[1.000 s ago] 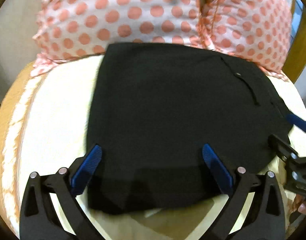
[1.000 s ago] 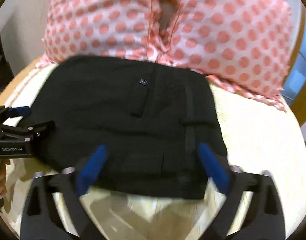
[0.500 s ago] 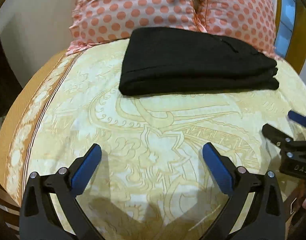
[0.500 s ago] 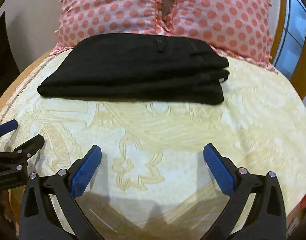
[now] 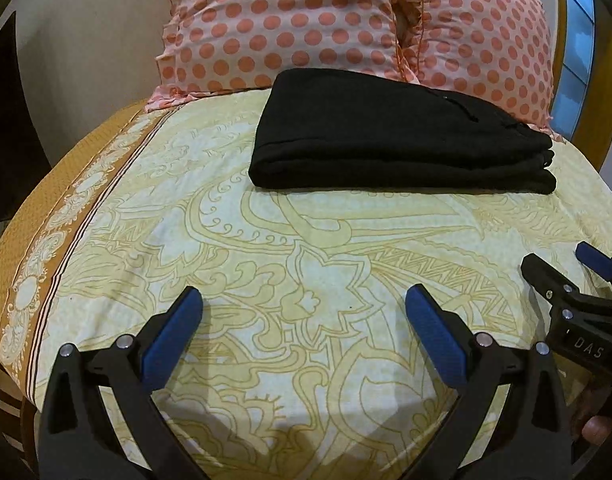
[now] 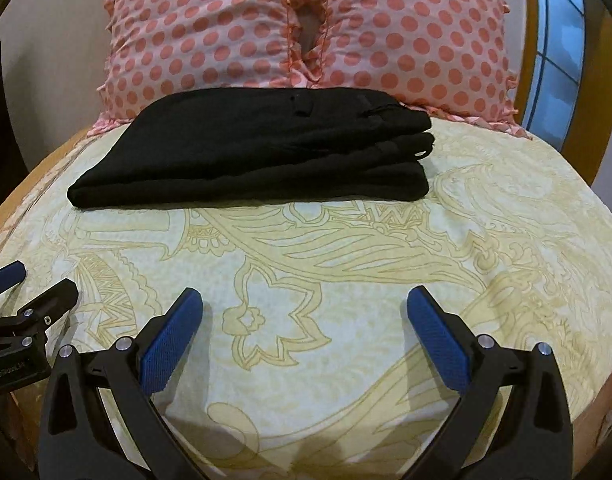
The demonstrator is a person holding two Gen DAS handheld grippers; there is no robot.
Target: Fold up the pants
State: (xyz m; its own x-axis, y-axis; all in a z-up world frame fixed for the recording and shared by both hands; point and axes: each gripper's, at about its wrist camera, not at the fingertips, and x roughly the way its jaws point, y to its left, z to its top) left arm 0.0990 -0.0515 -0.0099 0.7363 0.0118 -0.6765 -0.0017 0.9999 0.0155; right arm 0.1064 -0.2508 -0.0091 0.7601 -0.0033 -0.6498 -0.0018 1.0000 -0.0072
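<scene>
Blue-padded and spread wide, the jaws of the left gripper (image 5: 304, 304) hold nothing and hang over the near part of the bed (image 5: 266, 280), with only patterned sheet between the two pads. The right gripper (image 6: 304, 306) is the same: jaws parted wide, nothing between them, above the near edge of the bed. Each gripper shows at the side of the other's view (the right one at the right edge of the left wrist view, the left one at the left edge of the right wrist view), so they sit side by side, apart from each other.

Beyond them lies a broad stretch of yellow sheet with a swirling floral print, bordered in brown along the bed's left edge. Well apart from both grippers, toward the far edge of the bed, the black pants (image 5: 401, 140) lie folded into a flat stacked rectangle, layers showing at the right end. Just behind the pants, two pink pillows (image 6: 298, 28) with salmon dots stand at the bed's far end, their lower edges touching or nearly touching the pants.
</scene>
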